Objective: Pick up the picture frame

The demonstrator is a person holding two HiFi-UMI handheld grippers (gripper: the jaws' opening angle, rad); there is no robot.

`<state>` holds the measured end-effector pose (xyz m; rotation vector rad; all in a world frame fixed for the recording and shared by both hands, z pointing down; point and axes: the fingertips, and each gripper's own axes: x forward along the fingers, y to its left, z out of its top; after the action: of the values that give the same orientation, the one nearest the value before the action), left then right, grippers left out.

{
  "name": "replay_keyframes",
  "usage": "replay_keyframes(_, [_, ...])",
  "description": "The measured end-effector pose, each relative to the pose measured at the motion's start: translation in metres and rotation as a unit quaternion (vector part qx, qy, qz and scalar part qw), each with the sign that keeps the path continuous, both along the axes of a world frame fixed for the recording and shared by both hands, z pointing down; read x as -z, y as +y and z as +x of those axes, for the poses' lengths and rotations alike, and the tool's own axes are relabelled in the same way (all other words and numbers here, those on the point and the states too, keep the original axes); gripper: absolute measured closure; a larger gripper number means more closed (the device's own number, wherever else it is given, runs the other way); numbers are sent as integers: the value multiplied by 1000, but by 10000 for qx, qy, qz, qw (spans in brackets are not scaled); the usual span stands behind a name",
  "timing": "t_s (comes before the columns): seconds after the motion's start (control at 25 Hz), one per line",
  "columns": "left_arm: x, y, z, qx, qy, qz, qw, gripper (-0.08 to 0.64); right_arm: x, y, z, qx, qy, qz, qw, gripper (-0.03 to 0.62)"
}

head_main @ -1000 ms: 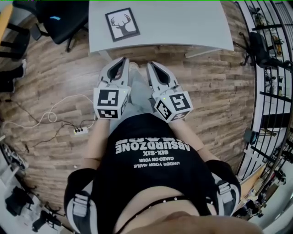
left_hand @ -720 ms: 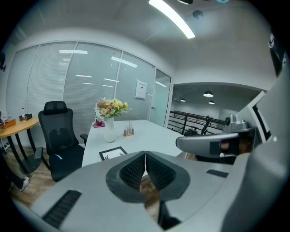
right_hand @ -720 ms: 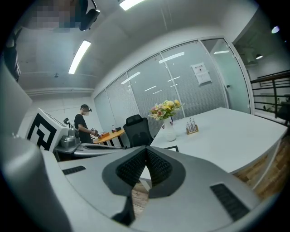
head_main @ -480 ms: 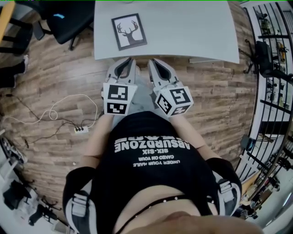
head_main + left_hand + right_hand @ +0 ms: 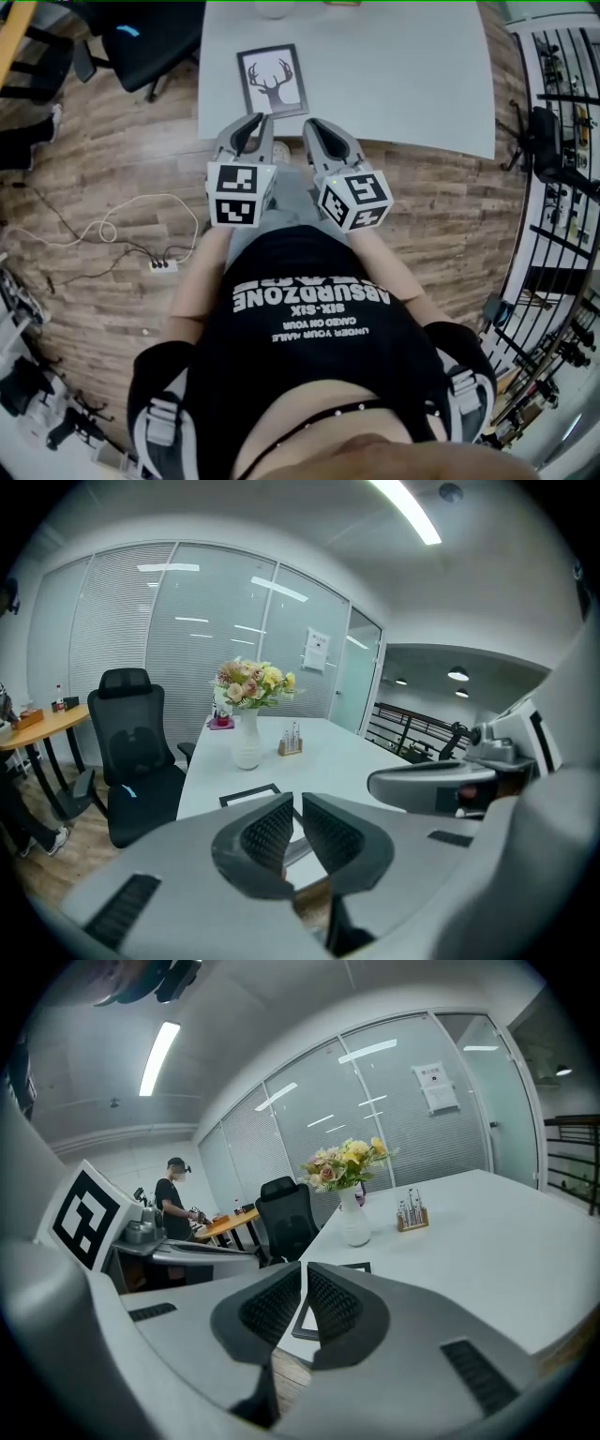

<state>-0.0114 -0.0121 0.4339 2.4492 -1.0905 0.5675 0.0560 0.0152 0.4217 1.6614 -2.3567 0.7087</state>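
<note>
Floorboards of brown wood plank (image 5: 112,187) fill most of the head view, and a wide white counter (image 5: 403,75) crosses its far side. A black mesh office chair (image 5: 141,37) stands at the counter's left end.

Next in size are the two grey hand-held tools, side by side at the counter's near edge and pointing away from the person. The left gripper (image 5: 251,124) has its jaws all but together, with only a thin slit that has just widened a hair and nothing in it. The right gripper (image 5: 315,127) has its jaws together too, and is likewise empty.

A black rectangular picture frame with a deer-head print (image 5: 273,82) lies flat on the counter near its near-left corner, just beyond the left gripper's tips. It appears untouched.

Farther back stand a white vase of pink and yellow flowers (image 5: 247,741) and a small wooden holder (image 5: 291,745).

Judging by this, the task has barely begun. The approach is nearly done, while opening the jaws, closing on an edge of the frame and lifting are all left.
</note>
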Motion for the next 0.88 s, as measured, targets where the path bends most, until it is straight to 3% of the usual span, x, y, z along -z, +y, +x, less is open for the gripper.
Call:
replay_keyframes(0.16, [-6, -20, -2, 231, 8, 29, 9997, 527, -11, -21, 3, 126, -61, -133, 9998, 538])
replay_keyframes(0.4, [-27, -43, -2, 402, -191, -171, 9989, 439, -33, -47, 12, 249, -7, -423, 9988, 506])
replay_keyframes(0.88, [-93, -81, -5, 830, -638, -682, 9922, 425, -89, -91, 29, 486, 96, -1058, 9932, 477])
